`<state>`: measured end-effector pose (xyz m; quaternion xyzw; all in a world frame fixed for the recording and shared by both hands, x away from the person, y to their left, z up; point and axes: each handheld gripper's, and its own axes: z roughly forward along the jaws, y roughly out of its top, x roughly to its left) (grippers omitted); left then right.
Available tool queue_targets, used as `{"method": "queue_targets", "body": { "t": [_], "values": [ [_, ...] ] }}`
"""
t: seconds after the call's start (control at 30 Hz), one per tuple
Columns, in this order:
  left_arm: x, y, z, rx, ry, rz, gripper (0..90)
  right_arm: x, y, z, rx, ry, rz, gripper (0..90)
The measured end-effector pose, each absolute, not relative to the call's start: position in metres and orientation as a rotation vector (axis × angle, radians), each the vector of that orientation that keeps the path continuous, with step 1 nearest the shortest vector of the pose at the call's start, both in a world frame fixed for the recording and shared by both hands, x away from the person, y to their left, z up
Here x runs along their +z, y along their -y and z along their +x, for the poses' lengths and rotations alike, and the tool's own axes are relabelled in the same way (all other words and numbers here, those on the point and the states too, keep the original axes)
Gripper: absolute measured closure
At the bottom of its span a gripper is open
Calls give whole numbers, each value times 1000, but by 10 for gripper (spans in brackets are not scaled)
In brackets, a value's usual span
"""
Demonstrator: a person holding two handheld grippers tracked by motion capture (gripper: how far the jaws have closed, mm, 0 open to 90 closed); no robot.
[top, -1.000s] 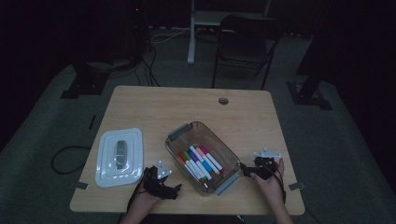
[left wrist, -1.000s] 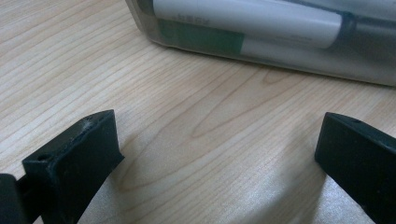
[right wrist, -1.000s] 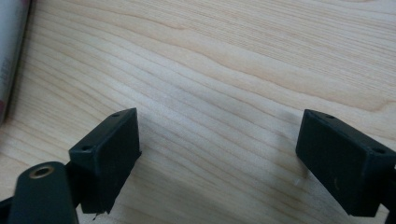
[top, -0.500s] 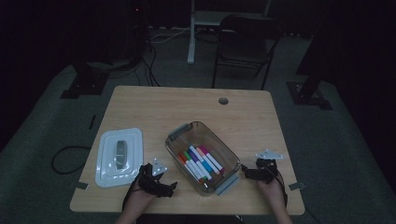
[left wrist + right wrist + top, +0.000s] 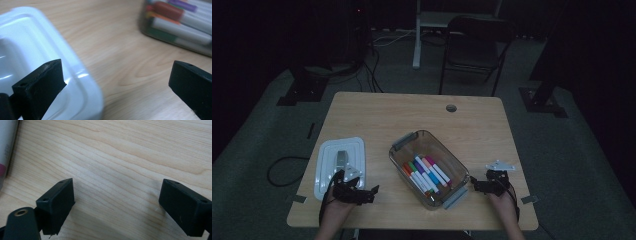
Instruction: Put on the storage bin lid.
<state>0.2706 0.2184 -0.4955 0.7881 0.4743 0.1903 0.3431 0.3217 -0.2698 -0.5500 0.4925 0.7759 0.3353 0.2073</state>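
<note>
A clear plastic bin (image 5: 398,142) holding several coloured markers (image 5: 427,174) stands at the middle of the wooden table (image 5: 412,115). Its white lid (image 5: 332,155) lies flat to the left. My left gripper (image 5: 362,194) sits at the lid's near right corner, open and holding nothing. In the left gripper view its left jaw overlaps the lid's rounded corner (image 5: 82,82), its right jaw hangs over bare wood, and the markers (image 5: 180,27) lie ahead to the right; the left gripper (image 5: 116,72) is wide open. My right gripper (image 5: 482,186) rests right of the bin, open (image 5: 117,188) over bare wood.
A grey clip (image 5: 454,197) juts from the bin's near end by the right gripper. The bin's wall (image 5: 6,147) edges the right gripper view at left. A cable hole (image 5: 451,107) sits at the table's far side. A chair (image 5: 472,45) stands beyond the table.
My left gripper has slid left from beside the bin to the lid's near corner. The right gripper has drawn back slightly toward the table's front edge.
</note>
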Motion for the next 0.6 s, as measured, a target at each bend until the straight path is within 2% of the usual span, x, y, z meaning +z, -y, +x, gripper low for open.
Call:
{"method": "queue_targets", "body": {
  "t": [0.17,0.37,0.43,0.53,0.57,0.6],
  "values": [
    [-492,-242,273,581,-1309,2019,6,-550,269,322,933,-2159,1373,124],
    [-498,-269,280,614,-1405,1937,6,-550,266,324,938,-2176,1353,124],
    [-502,-276,284,647,-1446,1908,74,-550,264,323,940,-2180,1349,124],
    [-507,-283,290,648,-1473,1897,75,-550,261,323,952,-2196,1328,130],
    [-511,-285,295,666,-1479,1891,190,-549,257,323,975,-2203,1307,130],
    [-513,-286,298,662,-1482,1900,190,-549,255,323,989,-2209,1294,130]
  ]
}}
